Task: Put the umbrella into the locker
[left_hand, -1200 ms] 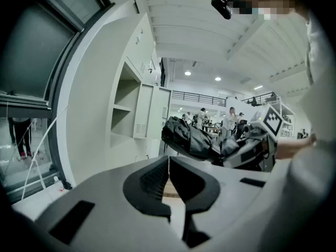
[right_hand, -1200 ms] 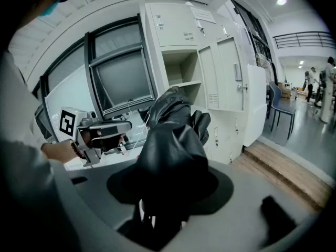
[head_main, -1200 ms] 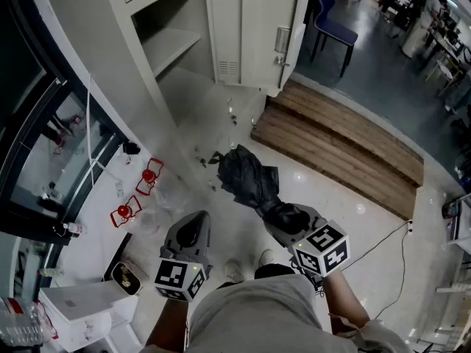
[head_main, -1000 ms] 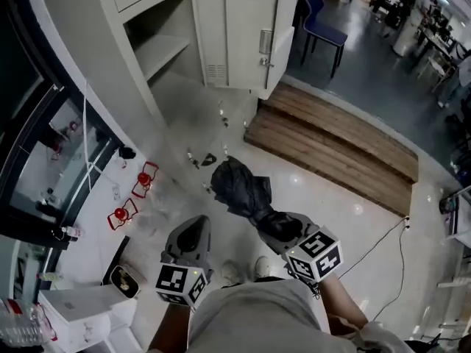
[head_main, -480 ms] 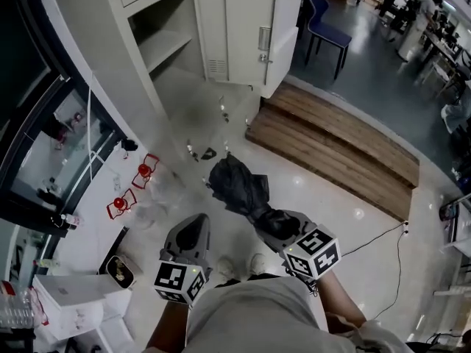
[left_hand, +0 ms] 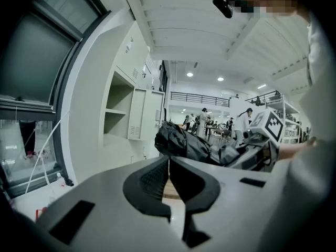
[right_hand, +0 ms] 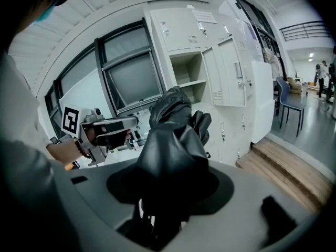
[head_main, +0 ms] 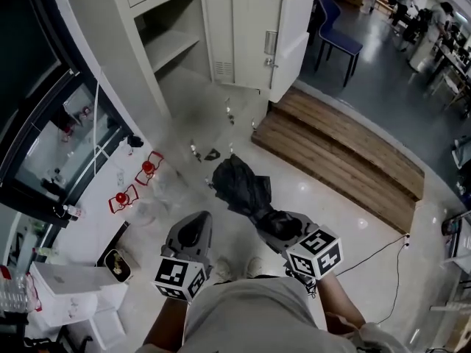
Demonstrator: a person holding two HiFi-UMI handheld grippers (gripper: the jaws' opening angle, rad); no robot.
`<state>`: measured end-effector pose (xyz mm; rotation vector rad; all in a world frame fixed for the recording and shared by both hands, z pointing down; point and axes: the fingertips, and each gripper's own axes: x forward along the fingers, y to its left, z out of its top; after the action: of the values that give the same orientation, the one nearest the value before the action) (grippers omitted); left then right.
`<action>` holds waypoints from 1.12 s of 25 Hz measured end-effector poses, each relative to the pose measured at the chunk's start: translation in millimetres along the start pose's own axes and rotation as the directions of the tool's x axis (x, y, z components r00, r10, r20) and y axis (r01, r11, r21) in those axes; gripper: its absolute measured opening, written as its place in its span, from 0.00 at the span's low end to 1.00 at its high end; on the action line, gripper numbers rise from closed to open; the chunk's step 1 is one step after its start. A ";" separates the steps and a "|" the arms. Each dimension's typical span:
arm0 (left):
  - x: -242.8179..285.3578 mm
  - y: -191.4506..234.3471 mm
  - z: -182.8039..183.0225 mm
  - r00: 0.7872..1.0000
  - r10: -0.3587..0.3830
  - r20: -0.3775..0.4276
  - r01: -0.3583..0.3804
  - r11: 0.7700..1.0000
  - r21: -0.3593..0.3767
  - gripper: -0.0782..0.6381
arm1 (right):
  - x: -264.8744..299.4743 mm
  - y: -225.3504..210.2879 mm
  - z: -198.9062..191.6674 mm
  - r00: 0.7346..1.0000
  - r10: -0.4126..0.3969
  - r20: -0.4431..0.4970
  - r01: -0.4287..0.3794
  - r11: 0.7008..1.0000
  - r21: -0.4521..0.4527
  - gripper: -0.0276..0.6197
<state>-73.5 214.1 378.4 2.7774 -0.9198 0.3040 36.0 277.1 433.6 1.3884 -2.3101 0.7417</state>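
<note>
The black folded umbrella [head_main: 241, 185] sticks forward and up out of my right gripper [head_main: 274, 222], which is shut on its lower end. In the right gripper view the umbrella [right_hand: 170, 135] fills the space between the jaws and hides them. My left gripper [head_main: 193, 225] hangs to the left of it, shut and with nothing held; its pads meet in the left gripper view [left_hand: 169, 171]. The cream locker [head_main: 243, 35] stands ahead with its door swung open. Left of that door an open compartment with a shelf [head_main: 171, 44] shows.
A wooden step platform [head_main: 346, 149] lies right of the locker, with a blue chair [head_main: 340, 22] behind it. Red items [head_main: 121, 201] and small litter sit on the floor at the left, near a white box [head_main: 70, 285]. A cable [head_main: 379, 248] trails at the right.
Both grippers have drifted slightly forward toward the locker, and the head view has swayed. The umbrella stays in the right gripper's grip; the left gripper stays shut.
</note>
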 end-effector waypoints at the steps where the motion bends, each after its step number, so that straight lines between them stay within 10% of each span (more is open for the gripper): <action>1: 2.2 -2.7 1.0 1.000 0.002 0.001 -0.002 1.000 0.003 0.14 | -1.4 -2.7 0.5 1.000 0.005 0.000 -0.005 1.000 -0.003 0.38; 28: 19.4 -30.6 1.5 0.995 0.093 0.033 -0.093 0.996 -0.008 0.14 | -15.8 -35.7 -8.4 0.997 0.081 -0.014 -0.082 0.996 -0.033 0.38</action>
<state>-39.5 226.8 378.1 2.7469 -1.0580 0.2695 75.2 279.6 441.1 1.2786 -2.3707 0.7302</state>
